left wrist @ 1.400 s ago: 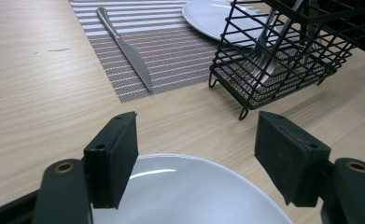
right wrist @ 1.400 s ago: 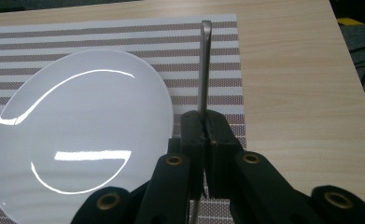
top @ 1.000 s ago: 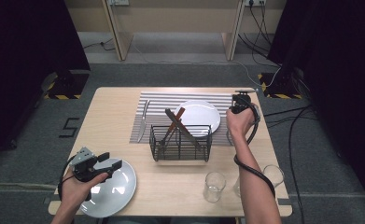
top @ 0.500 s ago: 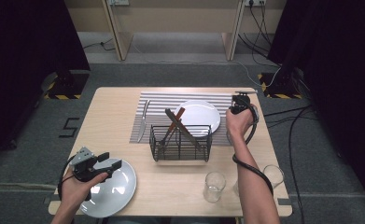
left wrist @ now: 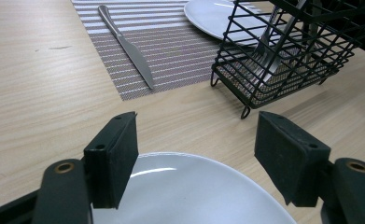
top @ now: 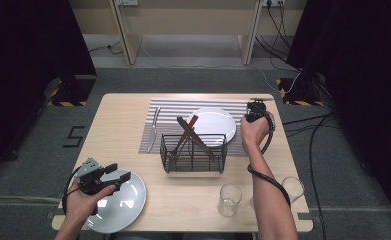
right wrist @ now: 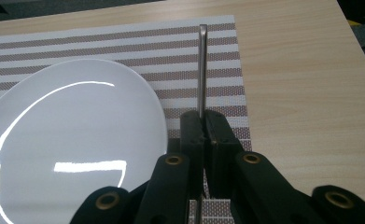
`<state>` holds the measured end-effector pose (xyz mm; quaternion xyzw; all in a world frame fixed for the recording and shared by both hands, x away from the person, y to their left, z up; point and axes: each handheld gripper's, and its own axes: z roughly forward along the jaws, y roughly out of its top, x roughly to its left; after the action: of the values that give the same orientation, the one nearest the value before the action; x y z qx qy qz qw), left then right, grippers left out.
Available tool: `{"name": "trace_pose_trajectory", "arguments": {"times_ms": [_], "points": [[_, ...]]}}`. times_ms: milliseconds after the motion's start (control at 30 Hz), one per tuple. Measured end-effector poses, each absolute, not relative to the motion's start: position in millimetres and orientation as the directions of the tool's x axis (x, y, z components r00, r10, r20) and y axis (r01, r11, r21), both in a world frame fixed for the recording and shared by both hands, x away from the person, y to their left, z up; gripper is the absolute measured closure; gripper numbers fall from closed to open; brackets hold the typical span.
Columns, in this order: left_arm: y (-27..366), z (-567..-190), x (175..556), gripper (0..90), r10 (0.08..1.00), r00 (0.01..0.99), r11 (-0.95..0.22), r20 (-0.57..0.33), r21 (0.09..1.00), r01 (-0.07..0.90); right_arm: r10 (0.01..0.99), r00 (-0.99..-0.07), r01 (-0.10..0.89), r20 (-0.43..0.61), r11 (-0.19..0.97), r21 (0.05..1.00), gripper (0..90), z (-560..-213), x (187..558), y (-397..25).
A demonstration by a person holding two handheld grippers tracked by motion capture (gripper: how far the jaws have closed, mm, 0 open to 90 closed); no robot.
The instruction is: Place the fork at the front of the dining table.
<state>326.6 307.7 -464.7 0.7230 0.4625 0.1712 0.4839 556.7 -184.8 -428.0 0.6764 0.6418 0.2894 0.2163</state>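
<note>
My right gripper (right wrist: 202,122) is shut on a thin metal utensil (right wrist: 202,65), whose handle points away over the striped placemat (right wrist: 217,51), just right of a white plate (right wrist: 68,140). From above, that gripper (top: 257,106) is at the mat's far right corner, with the utensil (top: 263,99) sticking out beyond it. My left gripper (left wrist: 196,140) is open, its jaws hovering over the rim of a second white plate (left wrist: 189,191) at the table's front left (top: 118,202). A table knife (left wrist: 129,46) lies on the mat's left side.
A black wire caddy (top: 193,152) with several utensils leaning in it stands mid-table, in front of the mat's plate (top: 213,125). Two clear glasses (top: 229,199) (top: 293,187) stand at the front right, near my right forearm. The gripper's cable loops beside them.
</note>
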Motion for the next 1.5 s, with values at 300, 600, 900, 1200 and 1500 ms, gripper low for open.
{"name": "trace_pose_trajectory", "arguments": {"times_ms": [300,600,900,1200,1500], "points": [[308.0,-465.1,326.9,29.6,0.834,0.514,-0.104,-0.201,0.857,0.504,0.993,0.002,0.754,0.115,-0.077,0.652,87.5,-424.6,557.8,-186.1],[308.2,-465.0,326.9,29.6,0.835,0.512,-0.103,-0.202,0.857,0.505,0.993,0.003,0.769,0.12,-0.079,0.634,87.7,-418.0,557.5,-187.8],[309.1,-465.3,326.9,29.6,0.836,0.509,-0.098,-0.205,0.857,0.506,0.993,0.009,0.797,0.114,-0.076,0.6,87.6,-422.8,560.3,-189.3],[309.4,-465.9,326.9,29.6,0.836,0.508,-0.097,-0.206,0.856,0.507,0.993,0.02,0.803,0.113,-0.083,0.591,87.5,-429.6,563.0,-187.5],[309.3,-466.4,327.0,29.6,0.836,0.509,-0.099,-0.206,0.855,0.509,0.993,0.033,0.798,0.111,-0.093,0.595,87.3,-437.0,564.8,-187.2]]}}
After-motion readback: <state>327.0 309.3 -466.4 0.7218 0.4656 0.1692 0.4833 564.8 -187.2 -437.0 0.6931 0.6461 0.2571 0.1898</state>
